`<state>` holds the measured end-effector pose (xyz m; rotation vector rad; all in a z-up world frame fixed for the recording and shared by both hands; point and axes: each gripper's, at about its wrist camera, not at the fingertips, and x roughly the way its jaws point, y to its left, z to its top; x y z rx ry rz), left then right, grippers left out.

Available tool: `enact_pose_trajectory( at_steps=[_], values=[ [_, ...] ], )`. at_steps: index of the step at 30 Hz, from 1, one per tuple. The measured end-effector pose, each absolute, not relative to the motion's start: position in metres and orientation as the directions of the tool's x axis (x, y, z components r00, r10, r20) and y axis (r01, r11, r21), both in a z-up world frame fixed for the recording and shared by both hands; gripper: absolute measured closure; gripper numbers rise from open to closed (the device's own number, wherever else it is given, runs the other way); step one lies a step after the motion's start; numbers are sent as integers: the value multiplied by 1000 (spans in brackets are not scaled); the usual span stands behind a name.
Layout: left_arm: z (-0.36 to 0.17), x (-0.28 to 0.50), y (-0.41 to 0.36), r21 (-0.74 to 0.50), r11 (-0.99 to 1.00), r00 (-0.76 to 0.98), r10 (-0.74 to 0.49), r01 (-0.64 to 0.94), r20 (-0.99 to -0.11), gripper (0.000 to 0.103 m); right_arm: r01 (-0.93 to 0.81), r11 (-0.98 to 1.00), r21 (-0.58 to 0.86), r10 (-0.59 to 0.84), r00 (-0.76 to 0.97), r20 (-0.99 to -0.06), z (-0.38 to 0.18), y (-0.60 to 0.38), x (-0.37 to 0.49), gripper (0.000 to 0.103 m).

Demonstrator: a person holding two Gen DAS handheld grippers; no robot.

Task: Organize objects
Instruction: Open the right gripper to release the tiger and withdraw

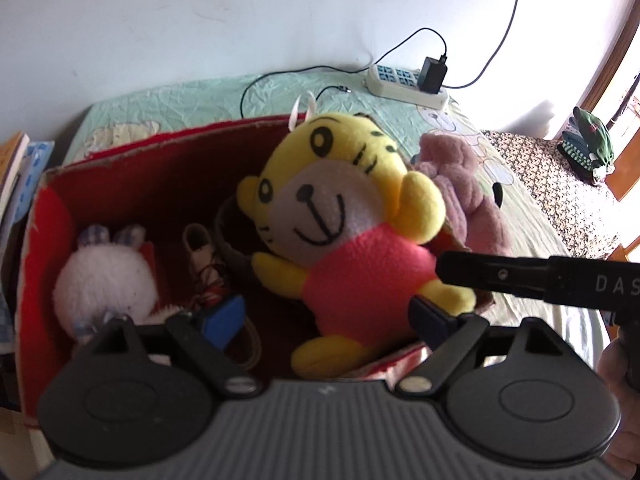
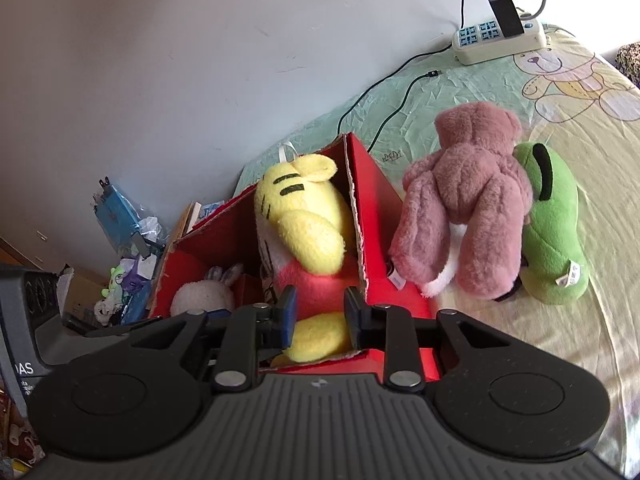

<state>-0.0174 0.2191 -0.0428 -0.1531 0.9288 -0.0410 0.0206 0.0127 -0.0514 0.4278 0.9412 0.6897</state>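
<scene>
A yellow tiger plush (image 1: 352, 276) in a red shirt lies face up in the red cardboard box (image 1: 44, 240), leaning on its right wall. My left gripper (image 1: 326, 318) hangs open just above it, blue pads wide apart on either side of its body. In the right wrist view my right gripper (image 2: 320, 316) is shut on the tiger plush (image 2: 316, 336), pinching a yellow limb at the box's (image 2: 384, 216) near edge. One finger (image 1: 480, 274) of it reaches in from the right in the left wrist view. A white bunny plush (image 1: 104, 276) and a small shoe (image 1: 200, 248) lie deeper in the box.
A pink bear plush (image 2: 464, 216) and a green frog plush (image 2: 556, 240) lie on the bedsheet right of the box. A power strip (image 2: 500, 40) with a charger and trailing cables sits by the wall. Bags and clutter (image 2: 124, 248) pile on the floor left of the bed.
</scene>
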Motion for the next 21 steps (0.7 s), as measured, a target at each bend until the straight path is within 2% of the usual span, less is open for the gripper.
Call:
enact_pose_trajectory(
  at_steps=[13, 21],
  values=[
    [-23, -61, 197, -86, 988, 621, 14, -130, -783, 13, -435, 684, 586, 730, 397, -557, -43, 2, -2, 74],
    [-34, -73, 175, -83, 985, 590, 24, -154, -807, 13, -447, 671, 591, 740, 348, -576, -52, -10, -12, 74]
  ],
)
